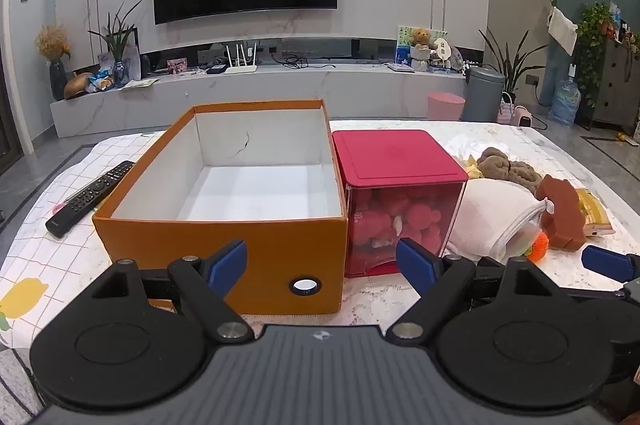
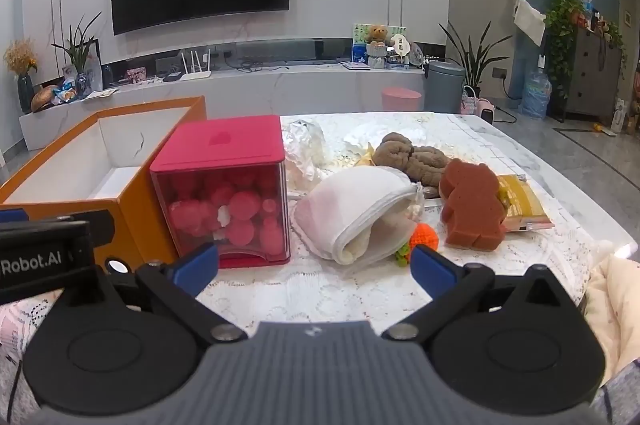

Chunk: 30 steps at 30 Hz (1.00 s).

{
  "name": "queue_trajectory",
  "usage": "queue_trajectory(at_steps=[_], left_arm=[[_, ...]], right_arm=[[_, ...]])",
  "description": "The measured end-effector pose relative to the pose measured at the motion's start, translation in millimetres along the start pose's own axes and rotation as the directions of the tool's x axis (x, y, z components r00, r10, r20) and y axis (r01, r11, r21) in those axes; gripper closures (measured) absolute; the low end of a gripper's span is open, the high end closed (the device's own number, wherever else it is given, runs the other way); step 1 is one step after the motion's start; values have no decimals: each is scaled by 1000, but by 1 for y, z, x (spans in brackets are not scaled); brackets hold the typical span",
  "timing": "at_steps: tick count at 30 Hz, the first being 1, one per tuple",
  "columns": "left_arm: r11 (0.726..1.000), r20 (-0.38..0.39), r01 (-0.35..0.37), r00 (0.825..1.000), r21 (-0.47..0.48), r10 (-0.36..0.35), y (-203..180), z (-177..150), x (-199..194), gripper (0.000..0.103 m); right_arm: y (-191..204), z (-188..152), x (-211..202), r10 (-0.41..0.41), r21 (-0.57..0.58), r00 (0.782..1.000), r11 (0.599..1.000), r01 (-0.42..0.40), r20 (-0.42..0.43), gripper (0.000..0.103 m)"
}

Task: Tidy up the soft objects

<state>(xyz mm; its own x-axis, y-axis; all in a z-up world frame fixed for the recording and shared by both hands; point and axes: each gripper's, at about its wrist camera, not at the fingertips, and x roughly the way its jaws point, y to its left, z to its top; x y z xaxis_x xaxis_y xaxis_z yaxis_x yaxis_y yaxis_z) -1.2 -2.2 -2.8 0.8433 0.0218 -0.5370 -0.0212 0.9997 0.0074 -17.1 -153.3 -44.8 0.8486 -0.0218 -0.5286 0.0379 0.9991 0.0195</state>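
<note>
An empty orange box [image 1: 224,249] with a white inside stands on the table, also in the right wrist view [image 2: 64,149]. Beside it stands a red lidded bin [image 1: 400,193] [image 2: 228,193] of red pom-poms. To the right lie a white mesh pouch [image 2: 360,213] [image 1: 488,221], an orange knitted toy [image 2: 425,236], a brown bear-shaped sponge [image 2: 472,209] [image 1: 560,213] and a brown plush [image 2: 412,157] [image 1: 508,169]. My left gripper [image 1: 322,269] is open and empty before the box. My right gripper [image 2: 314,267] is open and empty before the pouch.
A black remote [image 1: 90,197] lies left of the box. A yellow packet [image 2: 524,205] lies behind the sponge, and crumpled foil [image 2: 304,141] lies behind the bin. A TV wall and low cabinet stand beyond the table.
</note>
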Motion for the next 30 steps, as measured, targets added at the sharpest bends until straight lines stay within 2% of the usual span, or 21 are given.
queue_trajectory(at_steps=[18, 30], left_arm=[[1000, -1, -23, 1000, 6, 23, -5, -3, 2, 4], [1000, -5, -18, 1000, 5, 18, -4, -4, 2, 4]], right_arm=[[1, -1, 2, -11, -1, 1000, 1000, 11, 5, 3], [4, -1, 3, -19, -21, 999, 1000, 18, -29, 3]])
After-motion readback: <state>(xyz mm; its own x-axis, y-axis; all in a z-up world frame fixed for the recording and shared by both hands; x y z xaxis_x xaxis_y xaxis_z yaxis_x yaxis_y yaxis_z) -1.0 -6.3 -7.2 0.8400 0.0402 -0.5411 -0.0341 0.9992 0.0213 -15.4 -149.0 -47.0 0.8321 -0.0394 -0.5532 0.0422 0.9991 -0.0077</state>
